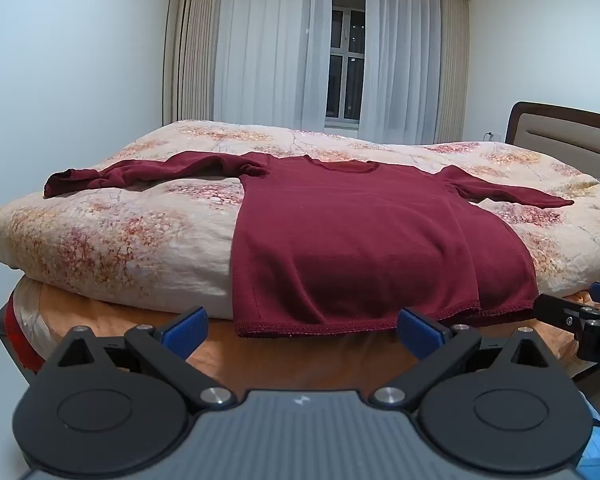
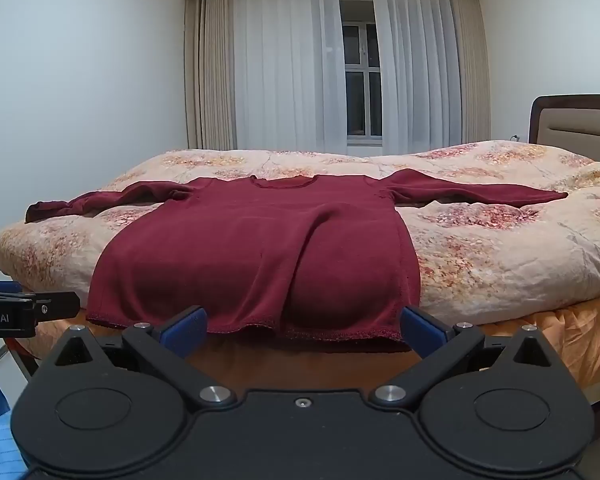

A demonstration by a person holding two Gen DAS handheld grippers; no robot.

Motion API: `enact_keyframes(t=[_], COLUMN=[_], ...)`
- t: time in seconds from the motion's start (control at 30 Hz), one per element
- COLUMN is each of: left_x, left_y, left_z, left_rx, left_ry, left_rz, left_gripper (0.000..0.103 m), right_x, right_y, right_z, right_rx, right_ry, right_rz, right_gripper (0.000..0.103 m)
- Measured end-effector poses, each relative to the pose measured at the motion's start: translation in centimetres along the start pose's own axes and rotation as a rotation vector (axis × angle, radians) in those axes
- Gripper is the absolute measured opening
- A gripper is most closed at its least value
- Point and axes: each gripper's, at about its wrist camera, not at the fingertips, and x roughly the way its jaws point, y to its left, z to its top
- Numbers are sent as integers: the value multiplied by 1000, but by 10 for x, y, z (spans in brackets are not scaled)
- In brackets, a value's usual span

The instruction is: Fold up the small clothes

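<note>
A dark red long-sleeved top [image 1: 355, 240] lies spread flat on the floral quilt [image 1: 112, 236], neckline away from me, both sleeves stretched out sideways, hem hanging over the quilt's near edge. It also shows in the right wrist view [image 2: 256, 252]. My left gripper [image 1: 301, 330] is open and empty, just short of the hem's left part. My right gripper [image 2: 303, 330] is open and empty, just short of the hem's right part. The right gripper shows at the right edge of the left wrist view [image 1: 579, 312]; the left gripper shows at the left edge of the right wrist view [image 2: 24, 310].
The quilt lies on a bed with an orange sheet [image 1: 300, 360]. A brown headboard [image 1: 567, 132] stands at the right. Curtains and a window [image 1: 345, 56] are behind the bed. White walls stand on both sides.
</note>
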Motion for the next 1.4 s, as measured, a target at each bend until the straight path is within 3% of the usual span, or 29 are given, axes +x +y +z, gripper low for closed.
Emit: enact_keyframes(t=[1.4], left_x=[0], left_y=[-1], left_z=[-2], left_rx=[1], left_ry=[0], left_rz=[0], left_gripper=[103], right_x=[1], right_y=[1], right_z=[-1], right_rx=[-2], right_ry=[2], right_rz=[0], right_gripper=[103])
